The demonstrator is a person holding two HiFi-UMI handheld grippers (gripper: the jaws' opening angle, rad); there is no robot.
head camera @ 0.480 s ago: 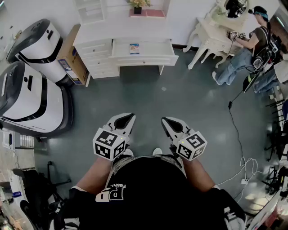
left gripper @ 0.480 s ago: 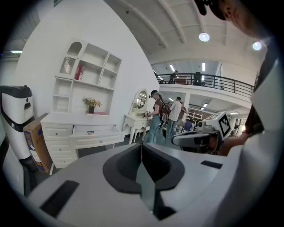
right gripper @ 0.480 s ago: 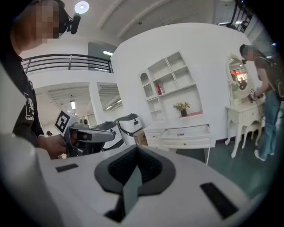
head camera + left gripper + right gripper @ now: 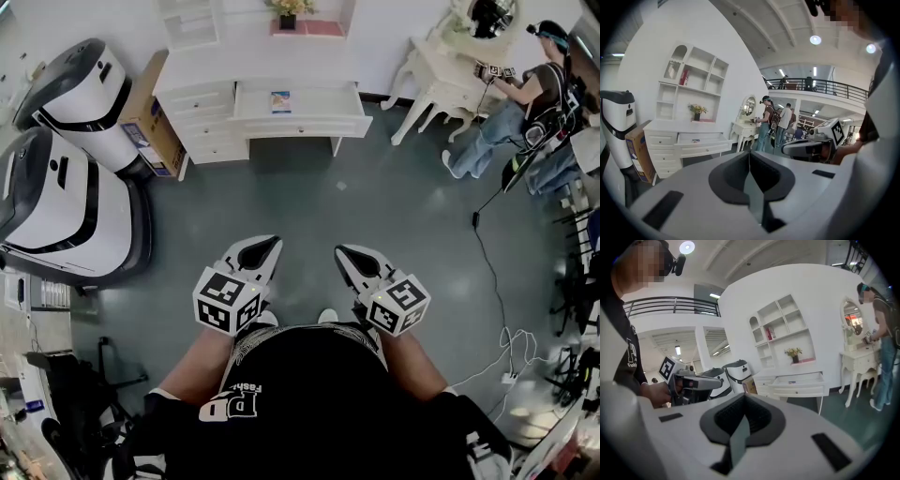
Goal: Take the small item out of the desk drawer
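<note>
A white desk (image 4: 202,70) stands across the floor, its middle drawer (image 4: 298,105) pulled open. A small blue-and-white item (image 4: 279,100) lies in that drawer; the same item (image 4: 695,140) shows in the left gripper view, and from the right gripper view the item (image 4: 791,381) is a small speck. My left gripper (image 4: 267,246) and right gripper (image 4: 345,253) hang side by side close to my body, far from the desk. Both are shut with nothing between the jaws. The left gripper (image 4: 749,159) and the right gripper (image 4: 743,404) each point toward the desk.
Two large white-and-grey machines (image 4: 66,197) stand at the left, with a cardboard box (image 4: 145,122) beside the desk. A person (image 4: 534,98) works at a white dressing table (image 4: 445,75) at the upper right. A cable (image 4: 492,281) trails over the green floor on the right.
Both grippers hold nearly still. The person at the dressing table has shifted slightly.
</note>
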